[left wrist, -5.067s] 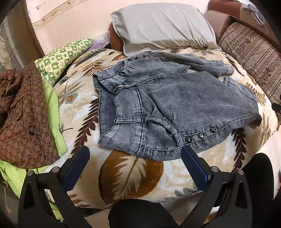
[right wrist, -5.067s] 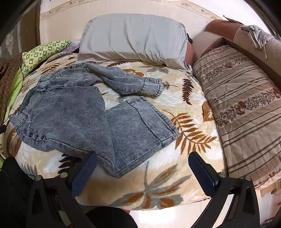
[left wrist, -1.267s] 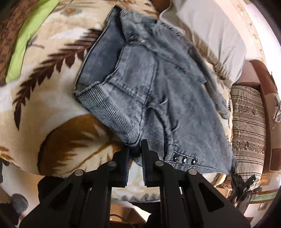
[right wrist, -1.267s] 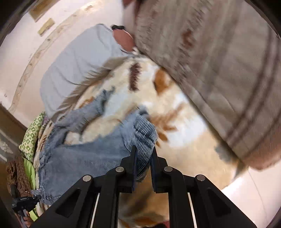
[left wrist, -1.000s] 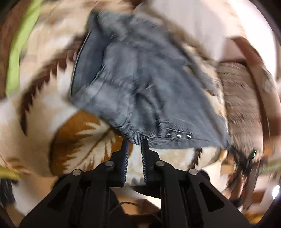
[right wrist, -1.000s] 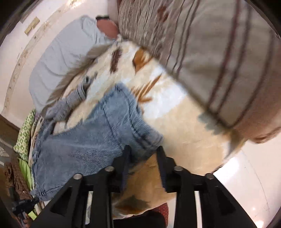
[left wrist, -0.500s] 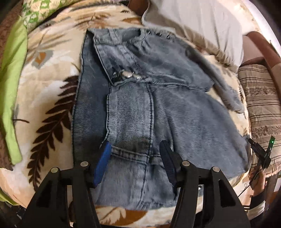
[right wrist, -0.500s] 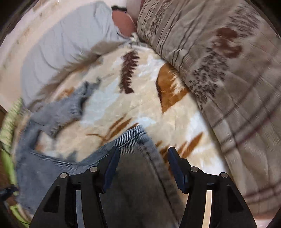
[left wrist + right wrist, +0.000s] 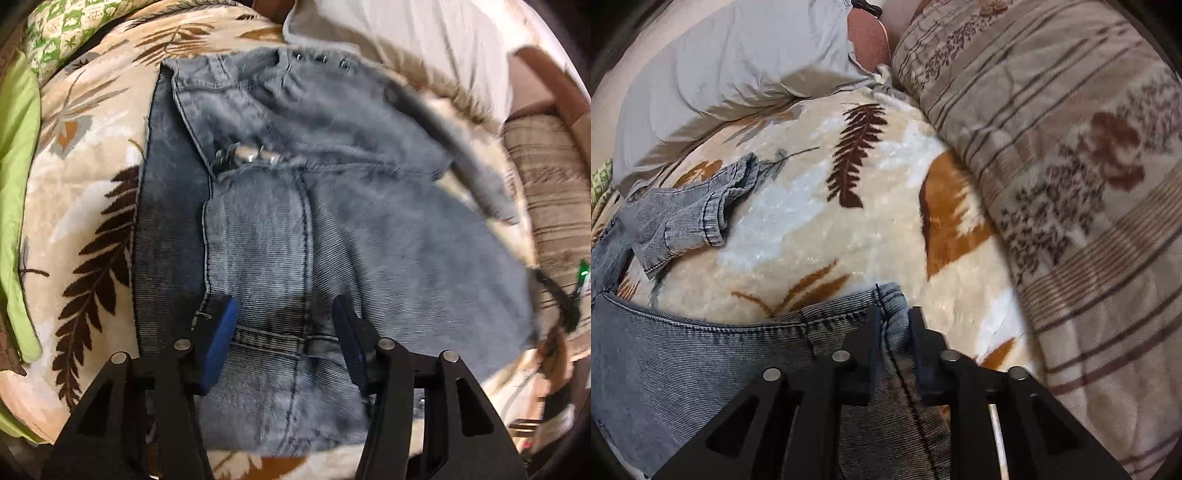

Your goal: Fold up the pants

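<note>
The pants (image 9: 332, 229) lie spread on the leaf-print blanket (image 9: 85, 192), the waist end under the left gripper (image 9: 282, 330) and one leg's hem under the right gripper (image 9: 892, 328). The left gripper's jaws stand about half open, blue pads either side of the back seam and belt band, with denim between them but nothing pinched. The right gripper's jaws have just been closing and now stand narrow, with the hem corner bunched between the fingertips; the pads look to be pressing the cloth, though how firmly I cannot tell. The main risk, as I judge it, is that this nip catches only the top layer at the hem edge, so a lift would drag one layer and leave the leg twisted. A second risk is that the left jaws, closing where they are, gather the thick band and seam unevenly and slip. The far leg (image 9: 683, 218), lying crumpled well beyond the right fingertips, could be pulled askew with any tug. Counted: one pair of pants, two legs, two grippers, one grey pillow (image 9: 731, 55) far ahead of the right fingers, one striped cushion (image 9: 1071, 166) to their right, and one green cover (image 9: 18, 184) left of the left fingers.
</note>
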Demonstrator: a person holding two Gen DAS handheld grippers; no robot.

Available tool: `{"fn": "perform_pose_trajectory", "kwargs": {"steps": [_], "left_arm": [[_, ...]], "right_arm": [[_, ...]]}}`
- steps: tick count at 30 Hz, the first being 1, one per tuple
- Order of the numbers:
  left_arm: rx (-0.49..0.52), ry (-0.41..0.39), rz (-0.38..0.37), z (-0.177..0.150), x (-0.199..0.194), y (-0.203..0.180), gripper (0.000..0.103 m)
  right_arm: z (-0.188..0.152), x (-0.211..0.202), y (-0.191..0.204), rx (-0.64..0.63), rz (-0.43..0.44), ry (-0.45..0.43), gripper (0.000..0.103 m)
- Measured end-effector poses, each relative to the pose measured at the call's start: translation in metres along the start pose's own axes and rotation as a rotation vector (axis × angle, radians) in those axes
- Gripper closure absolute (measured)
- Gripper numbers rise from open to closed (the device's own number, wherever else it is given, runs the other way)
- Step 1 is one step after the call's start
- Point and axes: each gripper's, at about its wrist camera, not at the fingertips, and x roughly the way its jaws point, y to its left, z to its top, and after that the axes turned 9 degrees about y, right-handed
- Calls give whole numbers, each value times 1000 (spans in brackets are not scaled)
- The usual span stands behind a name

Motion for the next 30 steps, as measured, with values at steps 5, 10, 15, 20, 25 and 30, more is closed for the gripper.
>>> {"fn": "perform_pose_trajectory", "kwargs": {"steps": [5, 10, 15, 20, 25, 30], "left_arm": [[-57, -110, -33, 41, -43, 24, 46], [-174, -61, -37, 103, -27, 51, 39], [-250, -6, -81, 133, 5, 65, 39], [-210, 27, -65, 139, 28, 56, 67], [-146, 15, -8, 157, 28, 39, 86], [-134, 13, 53, 176, 36, 35, 86]], "right_arm": [[24, -30, 9, 46, 254, -62, 66], [77, -7, 48, 77, 432, -40, 56], [125, 45, 88, 87, 462, 55, 54], [145, 86, 129, -39, 400, 125, 90], [192, 42, 127, -50, 349, -111, 90], [240, 54, 132, -20, 252, -139, 90]]}}
